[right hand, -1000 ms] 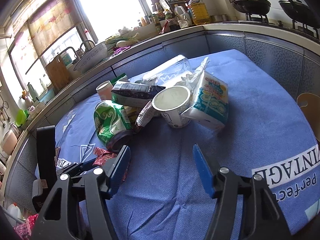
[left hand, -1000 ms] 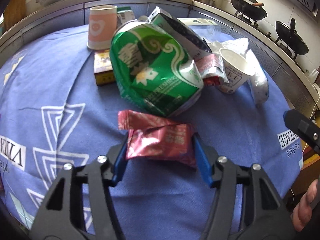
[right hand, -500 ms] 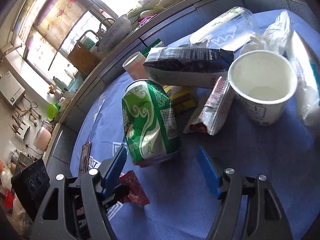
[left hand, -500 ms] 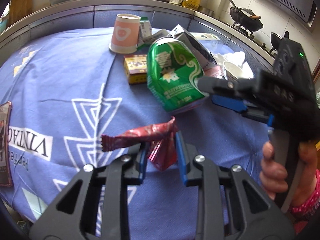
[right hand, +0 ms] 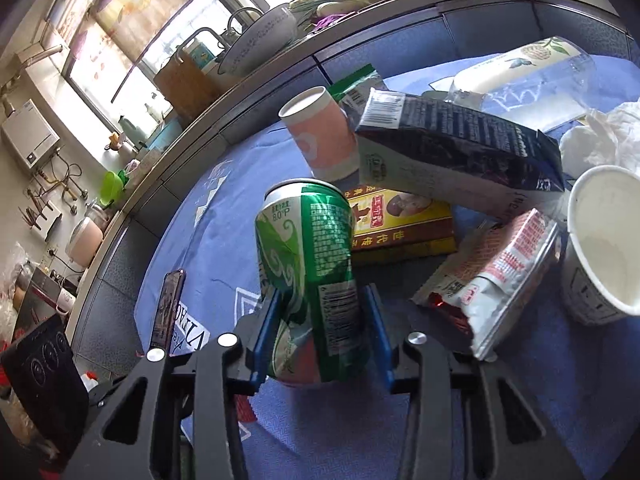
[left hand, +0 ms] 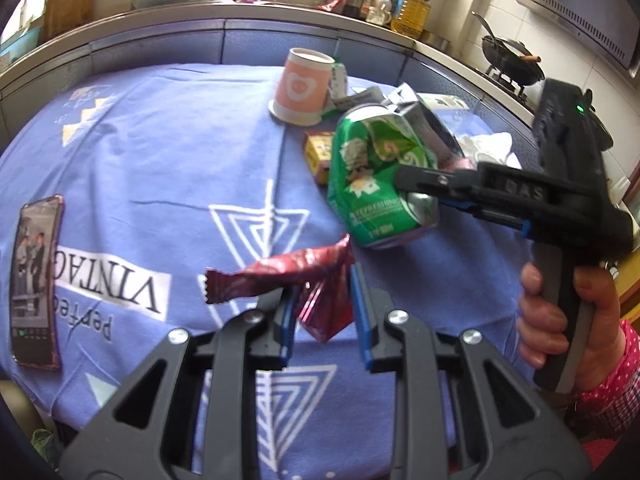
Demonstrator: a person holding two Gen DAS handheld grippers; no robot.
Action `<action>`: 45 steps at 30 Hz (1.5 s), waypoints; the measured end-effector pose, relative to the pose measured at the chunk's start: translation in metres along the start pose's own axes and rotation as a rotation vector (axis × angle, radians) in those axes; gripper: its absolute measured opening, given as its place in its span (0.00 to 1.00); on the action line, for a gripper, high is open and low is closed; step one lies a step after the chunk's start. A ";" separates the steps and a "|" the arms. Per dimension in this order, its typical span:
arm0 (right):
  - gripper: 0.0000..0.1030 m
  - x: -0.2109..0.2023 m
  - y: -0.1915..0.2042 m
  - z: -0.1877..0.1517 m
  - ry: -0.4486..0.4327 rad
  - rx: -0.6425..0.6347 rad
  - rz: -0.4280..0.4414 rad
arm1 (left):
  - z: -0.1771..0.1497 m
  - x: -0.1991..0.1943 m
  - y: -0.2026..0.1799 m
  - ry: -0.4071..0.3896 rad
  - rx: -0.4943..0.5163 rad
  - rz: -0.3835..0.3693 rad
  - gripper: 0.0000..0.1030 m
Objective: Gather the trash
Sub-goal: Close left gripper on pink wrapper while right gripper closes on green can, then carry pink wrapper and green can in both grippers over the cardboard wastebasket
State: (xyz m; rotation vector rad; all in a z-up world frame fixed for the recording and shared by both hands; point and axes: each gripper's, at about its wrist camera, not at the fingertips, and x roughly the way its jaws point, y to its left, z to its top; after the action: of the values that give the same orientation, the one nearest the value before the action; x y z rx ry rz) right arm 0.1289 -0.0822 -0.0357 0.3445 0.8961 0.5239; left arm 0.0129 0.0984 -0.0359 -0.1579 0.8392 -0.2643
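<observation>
The left gripper [left hand: 322, 312] is pinching a crumpled red wrapper [left hand: 296, 280] between its blue pads and holding it clear of the blue cloth [left hand: 160, 160], so that one piece of trash is already secured while the other hand works. The right gripper [right hand: 320, 336] is closing its fingers around the lower half of the dented green can [right hand: 312, 280], which is lying on the cloth at the near edge of the trash pile; both pads look to be touching its sides, probably low down because that end is nearest and unobstructed. Behind the can, a yellow box [right hand: 400, 220], a dark carton [right hand: 460, 152], a pink cup [right hand: 320, 136], a white cup [right hand: 604, 240] and a red-and-white packet [right hand: 500, 272] are waiting untouched. A phone [left hand: 36, 284] is lying apart on the left. Compared with half a second ago, the right gripper's fingers, then spread wide short of the can, are now narrowed onto it, while the left one is holding the wrapper a little further back from the pile.
</observation>
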 end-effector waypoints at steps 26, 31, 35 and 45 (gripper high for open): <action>0.33 -0.259 -0.169 -0.043 -0.530 0.419 -0.045 | 0.096 0.019 -0.179 -0.066 0.350 -0.269 0.23; 0.33 -0.334 -0.244 -0.101 -0.669 0.532 -0.260 | 0.104 0.055 -0.314 -0.014 0.513 -0.460 0.23; 0.33 -0.363 -0.289 -0.140 -0.698 0.598 -0.442 | 0.092 0.097 -0.417 0.095 0.576 -0.582 0.23; 0.34 -0.334 -0.341 -0.170 -0.597 0.613 -0.632 | 0.035 0.204 -0.532 0.316 0.658 -0.534 0.26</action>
State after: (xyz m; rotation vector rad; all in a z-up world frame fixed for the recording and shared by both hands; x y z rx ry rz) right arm -0.0829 -0.5395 -0.0864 0.6940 0.5125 -0.4448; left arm 0.0793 -0.4688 -0.0294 0.2913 0.9699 -1.0707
